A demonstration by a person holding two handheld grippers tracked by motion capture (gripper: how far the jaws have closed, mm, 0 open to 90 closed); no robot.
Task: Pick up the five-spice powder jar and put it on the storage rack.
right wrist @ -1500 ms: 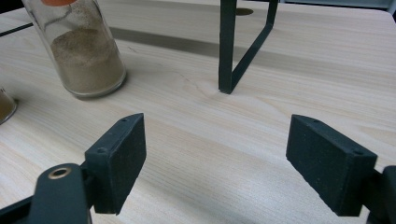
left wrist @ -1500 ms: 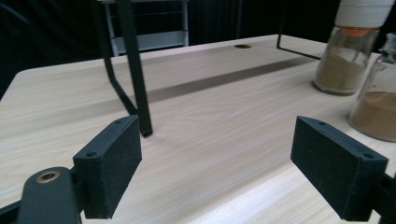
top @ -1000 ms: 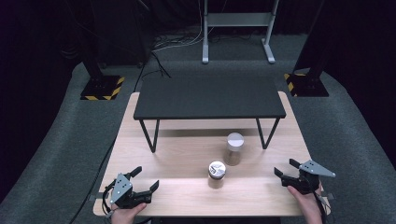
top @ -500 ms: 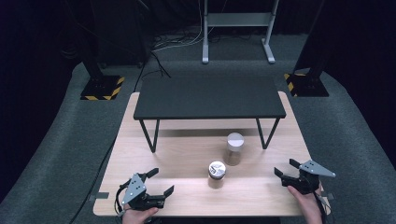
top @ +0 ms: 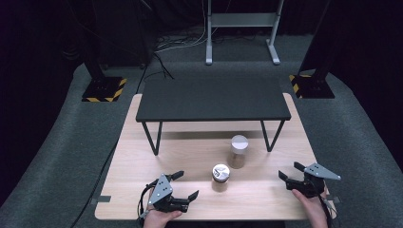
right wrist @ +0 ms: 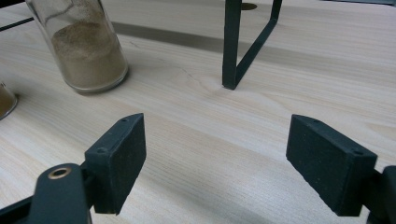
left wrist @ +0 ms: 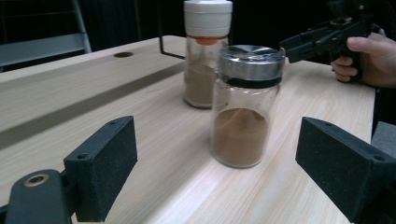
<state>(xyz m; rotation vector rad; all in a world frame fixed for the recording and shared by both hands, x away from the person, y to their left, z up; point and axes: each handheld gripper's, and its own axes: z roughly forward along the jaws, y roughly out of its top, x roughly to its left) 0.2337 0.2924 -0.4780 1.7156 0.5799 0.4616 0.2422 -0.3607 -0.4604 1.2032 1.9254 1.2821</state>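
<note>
Fingers first: on my left gripper (top: pixel 186 185) the two black pads stand wide apart with nothing between them, touching nothing. From the left gripper view the silver-lidded jar (left wrist: pixel 245 105) sits straight ahead in the gap between the pads, upright on the wooden table (top: pixel 266 202), but clear of both. It is a glass jar roughly half full of brown powder.

My right gripper (top: pixel 288 172) is also spread open, its pads (right wrist: pixel 119 156) hovering over bare wood and holding nothing. It sits at the table's right near edge, well apart from either jar, its tips turned toward them.

Counting things, I see two jars. The silver-lidded one stands near the middle of the table's front half, between my two grippers and closer to the left one. The white-capped jar (top: pixel 238 151) stands just behind it and a little to its right, near the right leg of the black shelf (top: pixel 212 99); the two jars are close but not touching. One shelf, on thin black legs, spans the back of the table. Two grippers, each in one hand.
</note>
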